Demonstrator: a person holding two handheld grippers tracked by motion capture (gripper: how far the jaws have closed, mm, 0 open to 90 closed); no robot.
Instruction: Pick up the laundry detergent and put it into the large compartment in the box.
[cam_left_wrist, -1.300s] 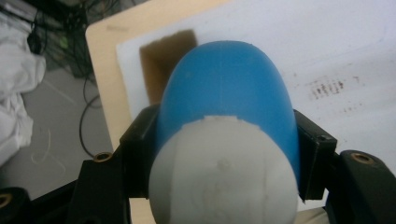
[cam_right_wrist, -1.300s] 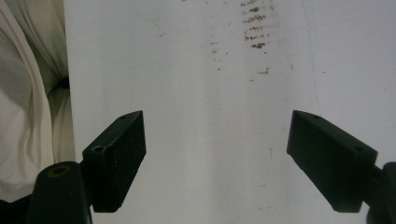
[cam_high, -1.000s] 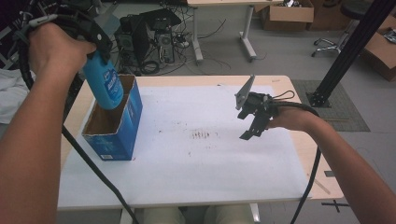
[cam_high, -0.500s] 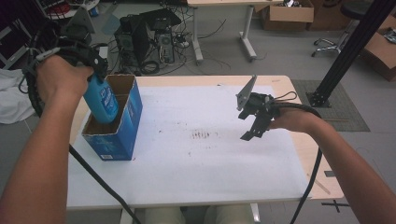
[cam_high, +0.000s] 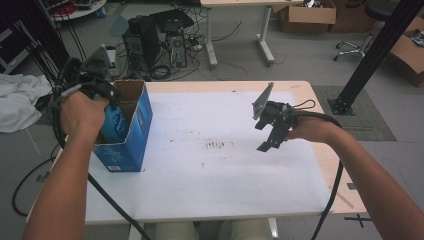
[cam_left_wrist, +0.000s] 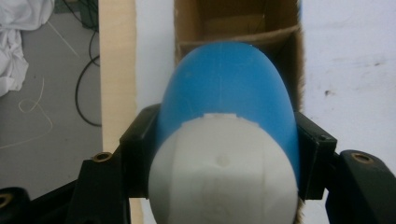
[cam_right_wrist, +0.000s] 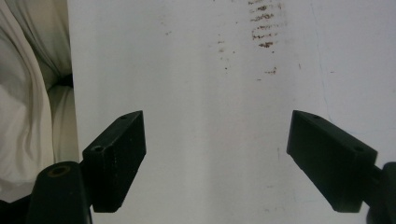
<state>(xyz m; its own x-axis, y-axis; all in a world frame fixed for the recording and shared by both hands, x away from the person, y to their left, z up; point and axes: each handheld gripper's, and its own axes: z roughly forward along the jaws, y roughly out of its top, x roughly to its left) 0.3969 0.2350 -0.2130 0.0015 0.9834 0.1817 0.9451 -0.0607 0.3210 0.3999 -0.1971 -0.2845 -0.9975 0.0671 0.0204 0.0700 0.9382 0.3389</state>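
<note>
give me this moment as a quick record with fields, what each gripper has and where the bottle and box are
left gripper: shut on the blue bottle, jaws pressing on both its sides
blue bottle: white cap toward the camera, lower end down inside the box
box: blue cardboard, top open, standing near the table's left edge
right gripper: open, nothing between the jaws, held over the white table top
table: white sheet with small dark marks near the middle

left gripper (cam_high: 102, 92) clamped, pointing down; right gripper (cam_high: 267, 140) wide apart, raised, tilted
</note>
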